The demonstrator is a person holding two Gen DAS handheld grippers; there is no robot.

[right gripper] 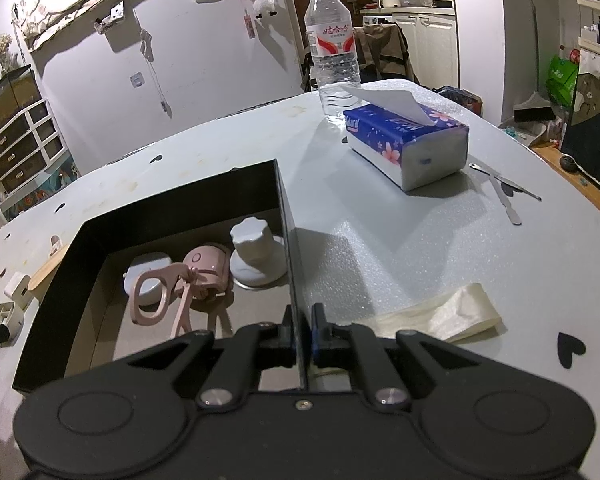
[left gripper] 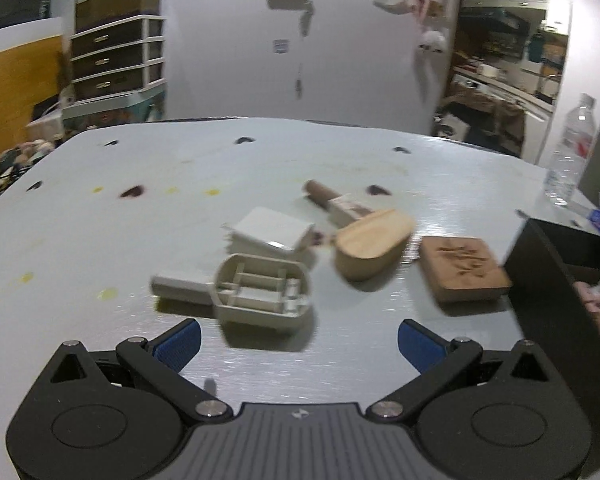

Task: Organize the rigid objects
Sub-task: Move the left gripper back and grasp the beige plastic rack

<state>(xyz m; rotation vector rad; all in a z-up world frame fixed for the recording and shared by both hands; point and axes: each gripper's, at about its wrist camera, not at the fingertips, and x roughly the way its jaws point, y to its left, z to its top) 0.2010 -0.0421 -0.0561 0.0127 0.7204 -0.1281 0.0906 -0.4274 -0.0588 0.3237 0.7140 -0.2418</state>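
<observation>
Right tool [right gripper: 300, 336] clamped on black box [right gripper: 180, 196] wall; left tool [left gripper: 299, 340] spread wide, empty: center on beige plastic casing [left gripper: 262, 294], then squeeze.

"Natural", perhaps, on blue tissue pack [right gripper: 406, 142]; Chinese characters on water bottle [right gripper: 332, 46] label

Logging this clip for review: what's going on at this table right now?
A person is sorting small objects into a black box. The right gripper is shut on the box's wall, steadying it; pink and white items already lie inside. The left gripper is open and empty, facing a beige plastic piece, a wooden scoop and a wooden block on the table.
</observation>
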